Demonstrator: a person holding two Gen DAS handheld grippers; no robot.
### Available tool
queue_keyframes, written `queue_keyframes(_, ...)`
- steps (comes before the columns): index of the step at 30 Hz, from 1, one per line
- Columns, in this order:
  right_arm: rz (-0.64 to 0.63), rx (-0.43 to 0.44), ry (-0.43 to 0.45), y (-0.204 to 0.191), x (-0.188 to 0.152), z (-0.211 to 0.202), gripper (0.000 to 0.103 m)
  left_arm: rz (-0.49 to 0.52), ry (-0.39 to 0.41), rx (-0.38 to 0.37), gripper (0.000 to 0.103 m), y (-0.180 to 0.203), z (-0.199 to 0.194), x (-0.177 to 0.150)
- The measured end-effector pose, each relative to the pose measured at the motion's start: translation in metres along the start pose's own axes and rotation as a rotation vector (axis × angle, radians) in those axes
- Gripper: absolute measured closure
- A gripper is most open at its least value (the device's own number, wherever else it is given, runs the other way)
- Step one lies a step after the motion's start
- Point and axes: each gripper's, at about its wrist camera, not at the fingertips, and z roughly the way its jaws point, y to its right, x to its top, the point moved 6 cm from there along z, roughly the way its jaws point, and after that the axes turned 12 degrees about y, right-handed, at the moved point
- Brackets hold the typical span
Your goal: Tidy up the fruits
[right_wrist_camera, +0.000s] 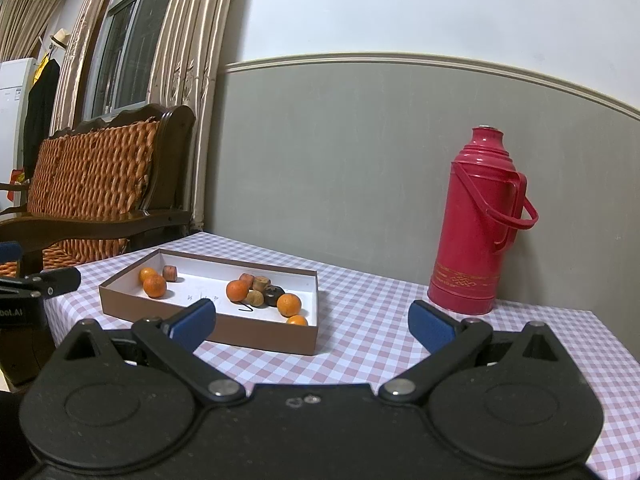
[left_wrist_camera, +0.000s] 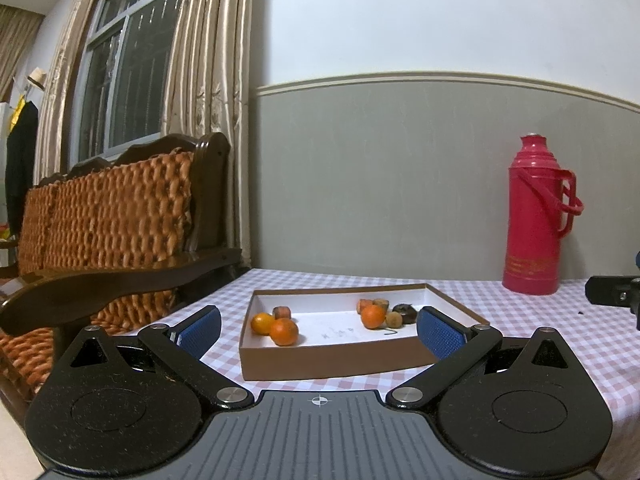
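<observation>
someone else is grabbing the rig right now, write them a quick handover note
Left gripper: jaws wide open, empty, facing the near wall of the brown box.
Right gripper: jaws wide open, empty, off the box's right corner, over the checkered tablecloth.
Fruit is all inside the box. Left group: two oranges and one small brown fruit. Right group: three oranges, several small brown fruits and a dark one, touching in a clump.
A red thermos stands at the back right.
Done: nothing is held; no sorting is evident.
Left: probably separating the mixed right clump by type.
</observation>
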Motion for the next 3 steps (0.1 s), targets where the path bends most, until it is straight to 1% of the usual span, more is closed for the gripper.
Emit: queue_keyframes(3, 0.002, 0.0, 0.003, -0.0004, -0.0005, -0.0007, 0.006, -0.007, -0.006, 0.011, 0.0, -0.001, 0.0014, -0.0009)
